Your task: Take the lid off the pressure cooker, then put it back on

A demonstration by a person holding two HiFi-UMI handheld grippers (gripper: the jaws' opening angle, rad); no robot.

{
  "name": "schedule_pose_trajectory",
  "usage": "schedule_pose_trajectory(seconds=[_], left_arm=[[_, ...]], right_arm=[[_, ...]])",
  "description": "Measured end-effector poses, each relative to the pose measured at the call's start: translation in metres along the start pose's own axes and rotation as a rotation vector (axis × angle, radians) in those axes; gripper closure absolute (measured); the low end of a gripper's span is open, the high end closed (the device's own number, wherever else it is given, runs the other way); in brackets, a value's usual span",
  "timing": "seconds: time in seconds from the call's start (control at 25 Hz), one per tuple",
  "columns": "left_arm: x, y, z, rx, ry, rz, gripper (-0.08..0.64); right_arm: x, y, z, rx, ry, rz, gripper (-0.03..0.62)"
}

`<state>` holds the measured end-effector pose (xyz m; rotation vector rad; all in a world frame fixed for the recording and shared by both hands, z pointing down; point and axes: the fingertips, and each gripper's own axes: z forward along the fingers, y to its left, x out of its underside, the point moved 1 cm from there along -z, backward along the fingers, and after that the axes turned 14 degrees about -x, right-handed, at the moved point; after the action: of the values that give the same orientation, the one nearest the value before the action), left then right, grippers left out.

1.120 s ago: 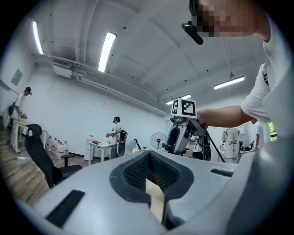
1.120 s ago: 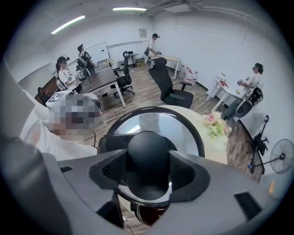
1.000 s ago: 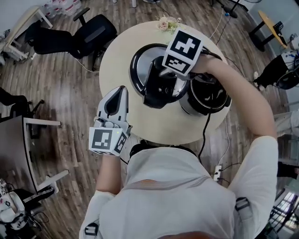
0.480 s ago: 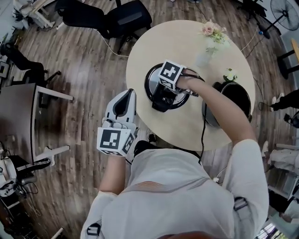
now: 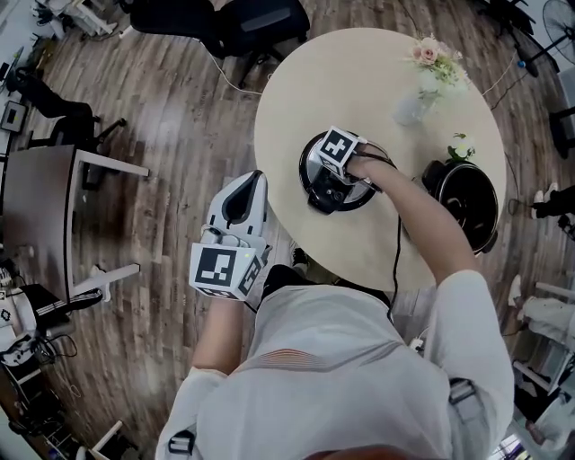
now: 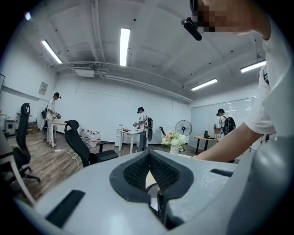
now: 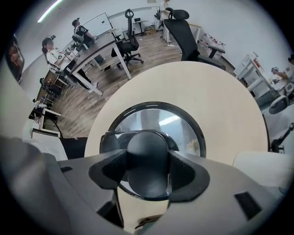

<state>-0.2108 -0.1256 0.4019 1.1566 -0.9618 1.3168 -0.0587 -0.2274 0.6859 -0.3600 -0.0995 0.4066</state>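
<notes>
The round pressure cooker lid (image 5: 316, 163), shiny with a black rim, sits low over the round beige table (image 5: 305, 81), left of the open black cooker pot (image 5: 467, 199). Whether it touches the table I cannot tell. My right gripper (image 5: 334, 180) points straight down, shut on the lid's black handle (image 7: 148, 165); the lid (image 7: 158, 120) fills the right gripper view. My left gripper (image 5: 255, 178) hangs off the table's left edge over the floor, jaws together, holding nothing. In the left gripper view its pads (image 6: 148, 153) meet at the tips.
A vase of flowers (image 5: 427, 67) and a small white flower (image 5: 461, 146) stand at the table's far right. A black cable (image 5: 396, 260) runs off the near edge. A black office chair (image 5: 243, 22) is behind the table, a dark desk (image 5: 36, 225) to the left.
My right gripper has carried the lid down and away from the pot to a spot left of it. The left gripper has shifted a little beside the table.
</notes>
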Motion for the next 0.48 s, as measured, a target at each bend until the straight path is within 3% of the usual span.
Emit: schedule_pose_trajectory(seconds=[0.36, 0.48], left_arm=[[0.0007, -0.0056, 0.0095, 0.019, 0.006, 0.006, 0.554], [-0.0004, -0.0053, 0.0102, 0.026, 0.005, 0.008, 0.554]], right_arm=[[0.0005, 0.0005, 0.0029, -0.016, -0.065, -0.015, 0.311], [0.0013, 0.0071, 0.0025, -0.02, -0.119, -0.029, 0.247]])
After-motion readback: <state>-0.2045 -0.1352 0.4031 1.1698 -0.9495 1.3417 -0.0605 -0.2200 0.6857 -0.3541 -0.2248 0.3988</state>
